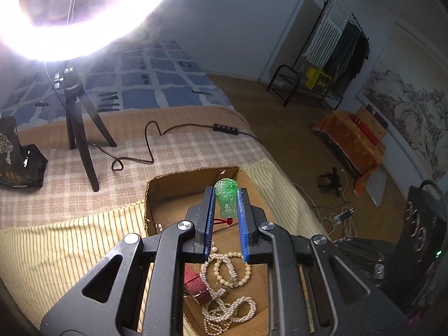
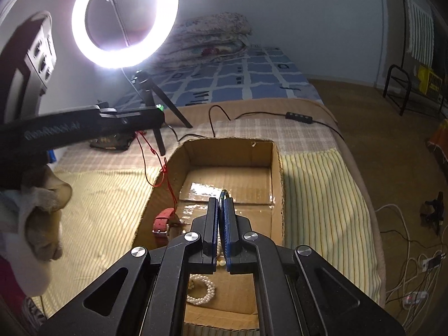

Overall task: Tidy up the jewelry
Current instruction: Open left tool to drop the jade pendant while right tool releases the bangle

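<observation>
My left gripper (image 1: 226, 193) is shut on a green carved pendant (image 1: 225, 203), whose red cord and bead (image 1: 228, 220) hang behind the pads. It hovers over an open cardboard box (image 1: 168, 193). On the box floor lie pearl strands (image 1: 229, 294) and a red watch strap (image 1: 196, 282). My right gripper (image 2: 221, 200) is shut, and a thin dark ring (image 2: 224, 193) pokes out between its tips above the same box (image 2: 277, 168). The right wrist view also shows the red watch (image 2: 163, 219), a pearl bracelet (image 2: 203, 291) and the red cord (image 2: 156, 165) dangling from the left tool's black body (image 2: 84, 128).
The box rests on a striped yellow cloth (image 2: 322, 210) over a bed. A ring light (image 2: 124, 19) on a black tripod (image 1: 81, 128) stands behind it, its cable (image 1: 182, 128) trailing across the checked blanket. A black bag (image 1: 16, 156) lies far left. A person's hand (image 2: 42, 210) shows at left.
</observation>
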A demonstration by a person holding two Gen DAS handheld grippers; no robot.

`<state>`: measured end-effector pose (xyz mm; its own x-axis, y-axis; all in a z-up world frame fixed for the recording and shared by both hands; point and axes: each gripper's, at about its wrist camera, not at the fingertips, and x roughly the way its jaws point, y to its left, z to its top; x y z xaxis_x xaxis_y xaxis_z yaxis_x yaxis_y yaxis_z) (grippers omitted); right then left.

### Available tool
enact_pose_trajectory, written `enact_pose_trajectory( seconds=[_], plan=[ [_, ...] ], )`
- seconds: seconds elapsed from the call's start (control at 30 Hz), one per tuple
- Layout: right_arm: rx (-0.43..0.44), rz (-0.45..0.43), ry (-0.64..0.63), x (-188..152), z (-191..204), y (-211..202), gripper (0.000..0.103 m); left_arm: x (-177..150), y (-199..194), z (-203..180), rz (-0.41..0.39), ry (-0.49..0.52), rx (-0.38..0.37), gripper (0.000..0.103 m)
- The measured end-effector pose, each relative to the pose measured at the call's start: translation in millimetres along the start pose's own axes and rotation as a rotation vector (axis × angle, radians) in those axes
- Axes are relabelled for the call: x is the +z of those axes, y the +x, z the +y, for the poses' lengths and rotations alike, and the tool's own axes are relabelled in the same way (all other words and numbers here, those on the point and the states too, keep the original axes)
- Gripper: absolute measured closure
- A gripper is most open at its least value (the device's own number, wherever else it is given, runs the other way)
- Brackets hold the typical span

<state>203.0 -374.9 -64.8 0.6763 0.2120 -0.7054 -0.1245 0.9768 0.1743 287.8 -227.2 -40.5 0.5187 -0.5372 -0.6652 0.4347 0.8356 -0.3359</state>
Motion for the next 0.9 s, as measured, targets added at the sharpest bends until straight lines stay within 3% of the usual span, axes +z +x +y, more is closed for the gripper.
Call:
enact_pose_trajectory(
  seconds=[0.27,0.33,0.4,0.43,0.47,0.53,0.67,0.9],
  plan=[
    [-0.013,0.034,0.006,-6,-8,9,0.1,-8,12,5,0.022,0.014,0.053,0.089],
    [-0.017,0.038,0.003,-6,-8,8,0.092,-8,13,7,0.03,0.014,0.066,0.085],
    [-0.023,0.033,0.001,-6,-7,6,0.058,-9,12,8,0.028,0.017,0.082,0.065],
    [-0.032,0.023,-0.002,-6,-5,4,0.051,-9,10,8,0.018,0.018,0.093,0.052],
    [-0.037,0.015,-0.007,-6,-5,3,0.047,-9,8,8,0.008,0.02,0.1,0.046],
    [-0.05,0.011,-0.021,-5,-2,1,0.047,-9,6,10,0.003,0.017,0.116,0.042],
    [-0.092,0.009,-0.03,-6,0,0,0.031,-8,1,13,0.001,0.006,0.117,0.041],
    [-0.126,0.005,-0.044,-3,7,-5,0.031,-9,-11,13,-0.003,0.001,0.125,0.041]
  ],
)
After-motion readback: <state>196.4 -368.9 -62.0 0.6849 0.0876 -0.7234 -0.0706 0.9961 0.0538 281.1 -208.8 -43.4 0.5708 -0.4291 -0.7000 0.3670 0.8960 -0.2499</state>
